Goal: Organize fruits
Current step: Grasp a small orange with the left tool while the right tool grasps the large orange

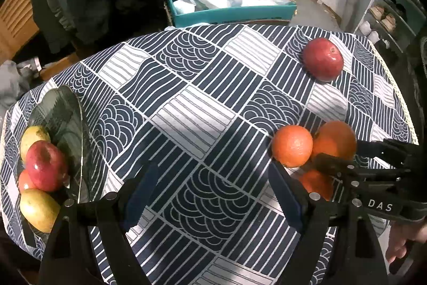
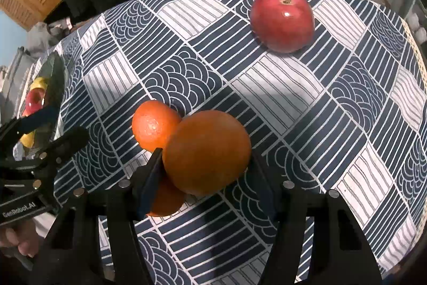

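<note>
Large orange clamped between right gripper fingers, near table's front right, touching two smaller oranges beside and below it. Red apple alone further back on patterned tablecloth, well apart. Glass plate at table's left edge holds red and yellow apples. Left gripper spread wide, empty, over bare cloth between plate and oranges.

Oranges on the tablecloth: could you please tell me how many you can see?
3, clustered together: the big orange between the right gripper fingers, the small orange beyond it, and the third orange partly hidden beneath.
</note>
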`<state>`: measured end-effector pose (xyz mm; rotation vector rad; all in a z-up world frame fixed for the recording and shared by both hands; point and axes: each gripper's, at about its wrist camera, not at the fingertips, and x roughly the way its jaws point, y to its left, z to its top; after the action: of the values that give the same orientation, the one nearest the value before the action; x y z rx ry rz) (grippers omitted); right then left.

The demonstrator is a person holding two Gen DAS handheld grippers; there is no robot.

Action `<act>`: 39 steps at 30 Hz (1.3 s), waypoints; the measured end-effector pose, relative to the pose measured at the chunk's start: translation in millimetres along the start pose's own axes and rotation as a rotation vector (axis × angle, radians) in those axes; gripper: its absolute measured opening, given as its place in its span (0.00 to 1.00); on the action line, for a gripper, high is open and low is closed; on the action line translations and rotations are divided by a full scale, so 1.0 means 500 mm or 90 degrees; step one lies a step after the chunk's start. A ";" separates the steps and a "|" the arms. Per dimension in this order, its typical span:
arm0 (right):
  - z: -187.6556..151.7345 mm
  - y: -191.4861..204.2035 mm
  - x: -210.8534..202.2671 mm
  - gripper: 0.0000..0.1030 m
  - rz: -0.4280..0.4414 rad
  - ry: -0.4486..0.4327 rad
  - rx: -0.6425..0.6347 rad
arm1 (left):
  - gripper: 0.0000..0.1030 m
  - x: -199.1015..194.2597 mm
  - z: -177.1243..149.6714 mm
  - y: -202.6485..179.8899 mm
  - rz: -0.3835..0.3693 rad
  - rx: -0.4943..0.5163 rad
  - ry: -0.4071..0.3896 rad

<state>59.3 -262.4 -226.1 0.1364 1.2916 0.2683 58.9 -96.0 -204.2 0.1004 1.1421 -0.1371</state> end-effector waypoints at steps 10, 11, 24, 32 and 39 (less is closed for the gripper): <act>-0.012 -0.041 -0.061 0.61 -0.031 -0.049 0.029 | 0.83 -0.009 0.004 -0.033 -0.025 0.005 0.005; -0.014 -0.046 -0.066 0.61 -0.035 -0.053 0.033 | 0.83 -0.010 0.004 -0.036 -0.031 0.004 0.006; -0.061 -0.093 -0.115 0.61 -0.136 -0.078 0.018 | 0.83 0.005 -0.023 -0.138 -0.069 0.057 0.030; -0.083 -0.123 -0.116 0.61 -0.142 -0.070 0.036 | 0.83 0.030 -0.036 -0.173 -0.092 0.076 0.052; -0.088 -0.123 -0.111 0.61 -0.136 -0.067 0.029 | 0.65 0.059 -0.044 -0.179 -0.105 0.075 0.078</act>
<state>10.5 -339.0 -201.8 0.0502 1.1973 0.0486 36.8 -182.9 -241.1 0.1208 1.2647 -0.3484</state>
